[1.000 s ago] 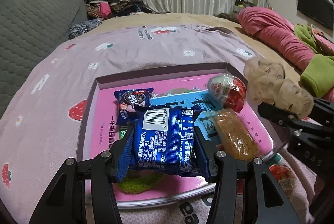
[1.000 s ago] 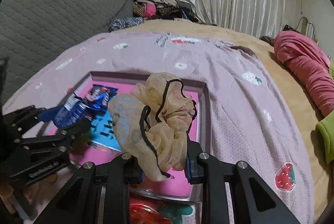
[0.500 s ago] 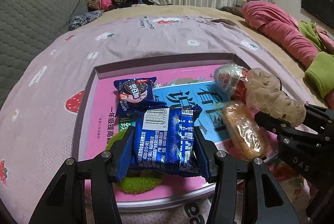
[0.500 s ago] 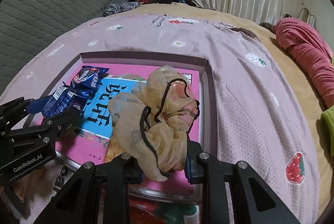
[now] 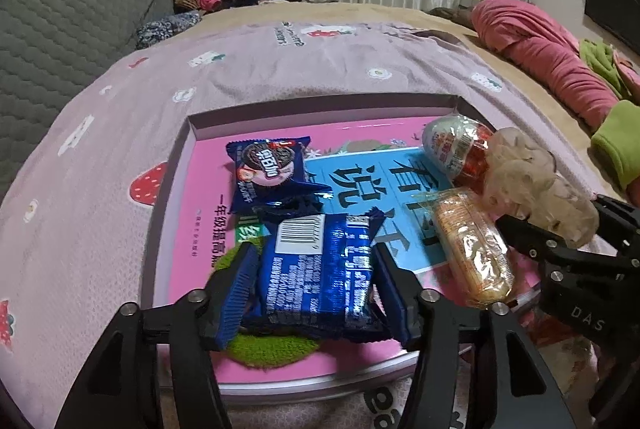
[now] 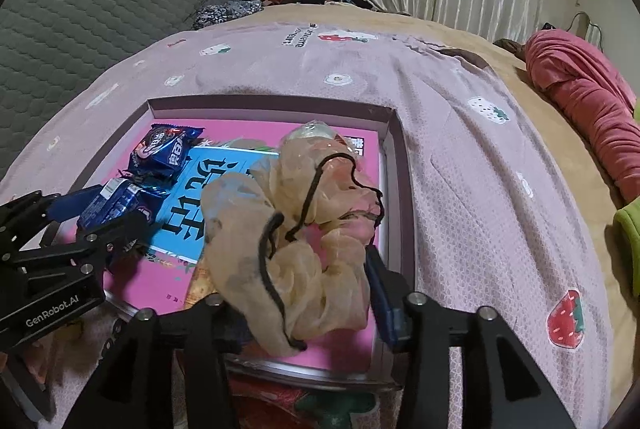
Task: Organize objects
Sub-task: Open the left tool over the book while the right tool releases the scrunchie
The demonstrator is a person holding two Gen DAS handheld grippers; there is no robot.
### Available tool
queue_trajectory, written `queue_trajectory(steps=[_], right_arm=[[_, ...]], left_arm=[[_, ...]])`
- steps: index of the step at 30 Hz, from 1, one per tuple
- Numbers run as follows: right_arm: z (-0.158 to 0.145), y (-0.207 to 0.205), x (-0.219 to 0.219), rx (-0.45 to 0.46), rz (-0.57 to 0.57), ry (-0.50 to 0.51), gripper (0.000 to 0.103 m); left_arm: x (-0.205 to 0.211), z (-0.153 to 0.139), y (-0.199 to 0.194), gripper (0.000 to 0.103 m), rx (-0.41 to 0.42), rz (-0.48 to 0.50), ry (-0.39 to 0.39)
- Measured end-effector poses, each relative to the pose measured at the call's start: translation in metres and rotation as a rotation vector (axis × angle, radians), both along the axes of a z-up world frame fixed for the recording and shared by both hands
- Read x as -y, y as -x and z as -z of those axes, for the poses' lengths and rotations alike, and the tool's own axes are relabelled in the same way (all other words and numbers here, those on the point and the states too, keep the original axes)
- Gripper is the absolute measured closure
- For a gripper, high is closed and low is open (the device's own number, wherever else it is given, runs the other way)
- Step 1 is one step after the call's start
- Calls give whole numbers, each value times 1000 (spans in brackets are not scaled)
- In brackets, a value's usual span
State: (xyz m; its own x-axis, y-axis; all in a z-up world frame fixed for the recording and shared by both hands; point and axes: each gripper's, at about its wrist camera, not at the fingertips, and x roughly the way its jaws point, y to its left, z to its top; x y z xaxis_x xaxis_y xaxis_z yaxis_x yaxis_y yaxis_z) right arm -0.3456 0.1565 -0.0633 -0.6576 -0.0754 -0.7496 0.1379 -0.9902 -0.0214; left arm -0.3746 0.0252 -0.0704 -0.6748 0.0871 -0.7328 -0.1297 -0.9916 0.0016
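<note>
Over the shallow tray (image 5: pixel 172 189) on the bed, our left gripper (image 5: pixel 316 285) is opening, its fingers spread just clear of the blue snack packet (image 5: pixel 316 269) between them, while our right gripper (image 6: pixel 304 293) is opening around the beige scrunchie (image 6: pixel 288 229) resting between its fingers.

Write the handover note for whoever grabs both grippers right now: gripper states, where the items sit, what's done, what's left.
Left gripper: jaws opening, blue cookie packet between them, low over the tray.
Right gripper: jaws opening, beige scrunchie between them, over the tray's right side.
In the tray: pink and blue book, Oreo packet, orange snack packet, red-and-white wrapped egg, green item under the left gripper.
Done: both items brought over the tray.
Left: finish both releases, pull the grippers clear. Whether more items wait outside the tray cannot be seen.
</note>
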Motion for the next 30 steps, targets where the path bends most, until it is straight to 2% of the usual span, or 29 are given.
queue_trajectory(steps=[2, 4, 6, 8, 14, 18, 21, 23, 25, 30], right_arm=[[-2, 0, -1, -7, 0, 6, 52], [-5, -1, -1, -18, 3, 10, 42], [-7, -2, -1, -25, 3, 10, 38], [-8, -3, 0, -29, -1, 11, 38], [-10, -5, 3, -39, 2, -3, 37], [-19, -9, 0, -72, 14, 8, 32], [-28, -13, -1, -92, 13, 31, 31], [-36, -18, -1, -105, 8, 54, 29], [-44, -23, 1, -132, 8, 62, 21], [-54, -29, 6, -164, 2, 59, 19]], left_arm=[[1, -1, -1, 37, -4, -2, -9], [2, -3, -1, 37, -6, 1, -16], [2, -4, -2, 35, -11, -2, -13], [2, -6, -4, 28, -22, -8, -6], [4, -15, -7, 28, -47, -8, -19], [8, -20, -10, 28, -55, -16, -30], [14, -28, -15, 26, -93, -40, -36], [17, -35, -18, 24, -120, -57, -29], [21, -39, -20, 24, -132, -66, -35], [30, -46, -22, 24, -137, -86, -53]])
